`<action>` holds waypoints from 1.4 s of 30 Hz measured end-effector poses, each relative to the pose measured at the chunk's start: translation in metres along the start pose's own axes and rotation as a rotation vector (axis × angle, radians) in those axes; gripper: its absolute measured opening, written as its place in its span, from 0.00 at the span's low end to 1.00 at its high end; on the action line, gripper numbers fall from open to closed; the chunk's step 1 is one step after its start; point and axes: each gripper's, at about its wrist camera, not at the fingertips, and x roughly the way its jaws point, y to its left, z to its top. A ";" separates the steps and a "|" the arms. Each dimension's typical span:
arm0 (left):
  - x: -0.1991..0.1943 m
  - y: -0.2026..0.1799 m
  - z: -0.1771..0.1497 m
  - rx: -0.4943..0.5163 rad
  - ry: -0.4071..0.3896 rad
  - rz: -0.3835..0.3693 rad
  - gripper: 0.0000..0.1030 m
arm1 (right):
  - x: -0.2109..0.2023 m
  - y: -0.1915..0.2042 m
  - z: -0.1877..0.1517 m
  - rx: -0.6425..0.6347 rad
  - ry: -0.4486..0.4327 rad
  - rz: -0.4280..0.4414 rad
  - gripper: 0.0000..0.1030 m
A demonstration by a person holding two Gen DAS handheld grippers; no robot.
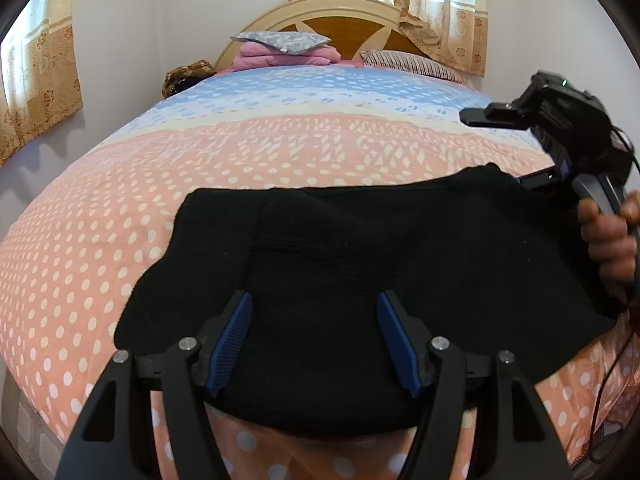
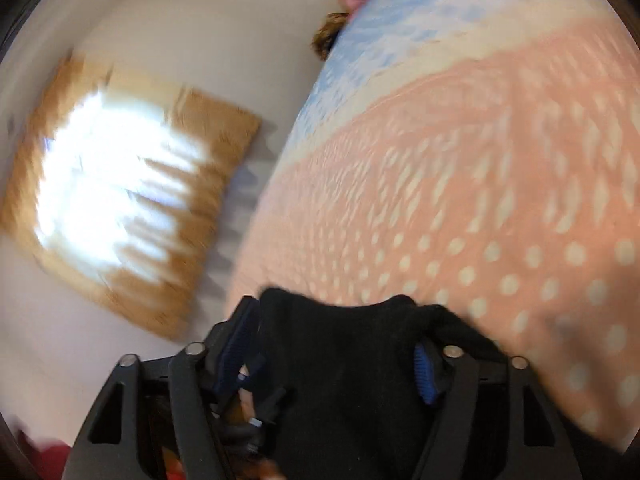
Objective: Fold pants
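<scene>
The black pants (image 1: 360, 264) lie folded in a wide bundle on the pink dotted bedspread (image 1: 120, 216) near the bed's front edge. My left gripper (image 1: 314, 340) hovers over their near part, jaws wide apart, holding nothing. My right gripper (image 1: 560, 140) shows in the left wrist view at the pants' far right corner, held by a hand (image 1: 608, 240). In the blurred right wrist view, black pants fabric (image 2: 340, 360) fills the gap of my right gripper (image 2: 336, 344) between its blue pads (image 2: 424, 372), jaws still wide.
Pillows and a pink folded blanket (image 1: 288, 54) sit at the wooden headboard (image 1: 332, 28). A curtained window (image 2: 120, 196) is on the wall left of the bed. Cables (image 1: 616, 360) hang by the hand at the right.
</scene>
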 end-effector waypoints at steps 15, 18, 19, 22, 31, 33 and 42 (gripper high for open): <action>-0.001 -0.002 0.006 0.031 0.021 0.012 0.66 | -0.112 0.016 -0.004 -0.146 -0.082 -0.695 0.50; -0.007 -0.002 0.015 0.026 0.034 0.011 0.66 | -0.133 0.019 -0.018 -0.182 -0.095 -0.780 0.50; -0.010 -0.002 0.017 0.019 0.026 0.006 0.66 | -0.150 0.018 -0.021 -0.183 -0.129 -0.867 0.50; -0.015 -0.007 0.026 -0.011 -0.004 -0.032 0.67 | -0.202 0.023 -0.017 -0.186 -0.304 -0.999 0.50; 0.014 -0.028 0.019 -0.016 0.053 -0.018 0.69 | -0.318 -0.068 0.039 0.127 -0.407 -1.409 0.53; 0.013 -0.030 0.019 -0.005 0.056 -0.010 0.70 | -0.325 -0.097 0.045 0.202 -0.348 -1.466 0.53; 0.015 -0.032 0.020 -0.013 0.058 0.008 0.74 | -0.359 -0.107 0.036 0.302 -0.366 -1.324 0.07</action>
